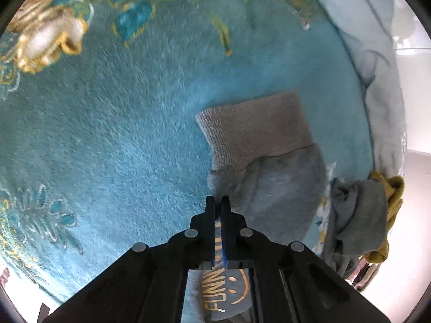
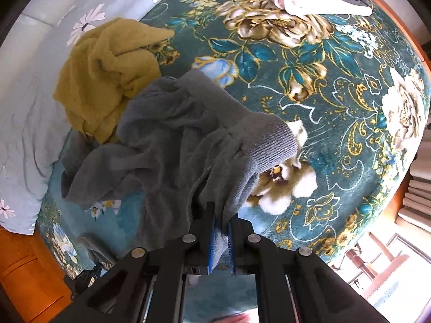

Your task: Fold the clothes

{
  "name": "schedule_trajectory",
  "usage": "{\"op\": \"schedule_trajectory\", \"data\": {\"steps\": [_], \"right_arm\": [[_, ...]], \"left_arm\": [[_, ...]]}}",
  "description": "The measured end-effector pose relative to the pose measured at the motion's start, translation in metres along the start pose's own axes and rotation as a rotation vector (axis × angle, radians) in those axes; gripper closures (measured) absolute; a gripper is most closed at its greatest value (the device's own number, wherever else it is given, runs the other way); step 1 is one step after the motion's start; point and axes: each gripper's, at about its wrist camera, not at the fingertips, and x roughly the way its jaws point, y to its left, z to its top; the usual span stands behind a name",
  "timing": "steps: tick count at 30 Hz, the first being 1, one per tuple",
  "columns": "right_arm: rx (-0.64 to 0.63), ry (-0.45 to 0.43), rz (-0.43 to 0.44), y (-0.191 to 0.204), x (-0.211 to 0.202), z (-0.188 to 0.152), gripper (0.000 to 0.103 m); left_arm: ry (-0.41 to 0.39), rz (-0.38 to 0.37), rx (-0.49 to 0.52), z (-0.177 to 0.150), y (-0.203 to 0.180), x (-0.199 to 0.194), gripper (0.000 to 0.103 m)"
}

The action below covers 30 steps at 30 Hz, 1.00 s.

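The grey sweatshirt [image 2: 172,140] lies rumpled and unfolded on the floral blanket [image 2: 336,102] of the bed, one ribbed cuff [image 1: 242,132] stretched out flat. Each hand-held gripper, left [image 1: 218,200] and right [image 2: 221,212], is pinched narrow on its fabric. A yellow garment [image 2: 107,72] (also crumpled) waits beside it, so most folding appears left.
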Motion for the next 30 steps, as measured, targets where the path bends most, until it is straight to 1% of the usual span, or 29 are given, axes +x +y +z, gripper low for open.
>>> {"op": "schedule_trajectory", "data": {"steps": [4,6,8,11,13,15,16,20,26,27,30], "right_arm": [[0.003,-0.004,0.016,0.000,0.001,-0.001,0.094],[0.005,-0.007,0.027,-0.002,0.001,-0.001,0.094],[0.007,-0.007,0.033,-0.006,0.002,-0.001,0.094],[0.024,0.004,0.032,-0.013,0.007,-0.003,0.094],[0.029,0.014,0.031,-0.017,0.012,-0.005,0.094],[0.019,0.026,0.027,-0.017,0.017,-0.007,0.094],[0.015,0.030,0.029,-0.017,0.018,-0.008,0.094],[-0.009,0.042,0.034,-0.014,0.024,-0.011,0.094],[-0.015,0.034,0.072,-0.020,0.024,-0.011,0.094],[-0.021,0.036,0.072,-0.024,0.026,-0.012,0.094],[-0.042,0.047,0.059,-0.036,0.035,-0.014,0.094]], "left_arm": [[-0.127,-0.082,-0.042,0.002,0.018,-0.050,0.101],[-0.216,-0.135,-0.080,0.001,0.040,-0.086,0.101],[-0.283,-0.137,-0.128,-0.004,0.070,-0.114,0.101],[-0.269,-0.063,-0.239,-0.022,0.123,-0.112,0.101],[-0.210,-0.001,-0.321,-0.032,0.152,-0.090,0.101],[-0.183,0.041,-0.398,-0.045,0.172,-0.079,0.102],[-0.178,0.045,-0.424,-0.050,0.179,-0.077,0.102],[-0.170,0.032,-0.435,-0.051,0.175,-0.081,0.102],[-0.159,0.013,-0.452,-0.052,0.170,-0.087,0.102],[-0.158,0.011,-0.448,-0.052,0.167,-0.088,0.102],[-0.154,0.010,-0.381,-0.050,0.136,-0.094,0.102]]}}
